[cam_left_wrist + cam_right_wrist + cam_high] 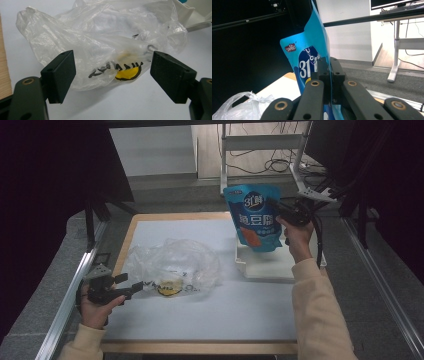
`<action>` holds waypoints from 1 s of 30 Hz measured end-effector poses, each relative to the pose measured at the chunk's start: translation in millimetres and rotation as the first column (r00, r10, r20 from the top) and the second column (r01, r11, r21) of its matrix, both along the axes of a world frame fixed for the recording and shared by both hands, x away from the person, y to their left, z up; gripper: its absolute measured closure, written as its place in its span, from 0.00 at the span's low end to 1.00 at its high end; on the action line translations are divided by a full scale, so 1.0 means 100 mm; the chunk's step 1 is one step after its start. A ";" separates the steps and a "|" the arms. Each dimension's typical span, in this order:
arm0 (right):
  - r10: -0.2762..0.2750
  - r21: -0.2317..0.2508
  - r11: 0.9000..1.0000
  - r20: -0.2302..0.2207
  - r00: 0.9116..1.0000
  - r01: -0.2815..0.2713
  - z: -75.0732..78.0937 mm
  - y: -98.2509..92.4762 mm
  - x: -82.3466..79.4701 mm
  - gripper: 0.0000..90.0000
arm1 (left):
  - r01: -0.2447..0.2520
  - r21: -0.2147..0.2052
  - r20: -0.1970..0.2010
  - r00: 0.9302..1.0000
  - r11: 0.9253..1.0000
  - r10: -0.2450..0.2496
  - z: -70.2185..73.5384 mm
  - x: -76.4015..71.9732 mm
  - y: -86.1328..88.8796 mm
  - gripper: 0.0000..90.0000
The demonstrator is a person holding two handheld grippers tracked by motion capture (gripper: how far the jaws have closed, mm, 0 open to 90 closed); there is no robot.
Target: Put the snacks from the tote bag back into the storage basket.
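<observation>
Right of centre in the high view, the right gripper (278,206) is clenched on the edge of a blue printed foil pouch (255,217), held upright above a white plastic tray (267,265); the right gripper view shows both jaws pressed flat against the pouch (312,57). At lower left, the left gripper (134,284) rests released, jaws spread before a crumpled clear plastic bag (172,260) on the white table mat (225,310), its yellow mark (127,73) between them.

Your right tool (329,75) has its jaws clamped on the edge of a blue pouch (308,56), which stands upright above them. A crumpled clear plastic bag (242,106) lies low left on the bench (279,88).
</observation>
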State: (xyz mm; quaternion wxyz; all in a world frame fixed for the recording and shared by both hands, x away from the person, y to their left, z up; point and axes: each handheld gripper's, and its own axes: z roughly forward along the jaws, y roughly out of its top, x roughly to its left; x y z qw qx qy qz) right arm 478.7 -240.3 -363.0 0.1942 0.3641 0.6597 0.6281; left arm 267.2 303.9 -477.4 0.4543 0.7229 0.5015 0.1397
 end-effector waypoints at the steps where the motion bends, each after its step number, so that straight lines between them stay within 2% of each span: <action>1: -0.001 0.001 1.000 -0.003 1.000 0.001 -0.01 0.00 0.01 0.99 | -0.001 -0.001 0.000 1.000 1.000 0.001 0.00 0.00 0.00 0.23; 11: -0.006 0.018 1.000 -0.015 1.000 0.007 -0.19 -0.05 0.10 0.99 | -0.004 0.000 -0.007 1.000 1.000 0.004 -0.03 0.02 0.02 0.23; 16: -0.016 0.032 0.999 -0.014 1.000 0.016 -0.23 -0.15 0.14 0.98 | -0.005 0.001 -0.009 1.000 1.000 0.005 -0.03 0.02 0.02 0.23; 27: -0.066 -0.004 0.998 -0.029 0.997 0.066 -0.27 -0.40 0.13 0.91 | 0.002 0.006 -0.002 1.000 1.000 -0.002 -0.01 0.01 -0.01 0.23; 30: -0.081 -0.011 0.997 -0.018 0.997 0.081 -0.26 -0.44 0.09 0.89 | 0.006 0.009 -0.001 1.000 1.000 -0.006 -0.01 0.02 -0.02 0.23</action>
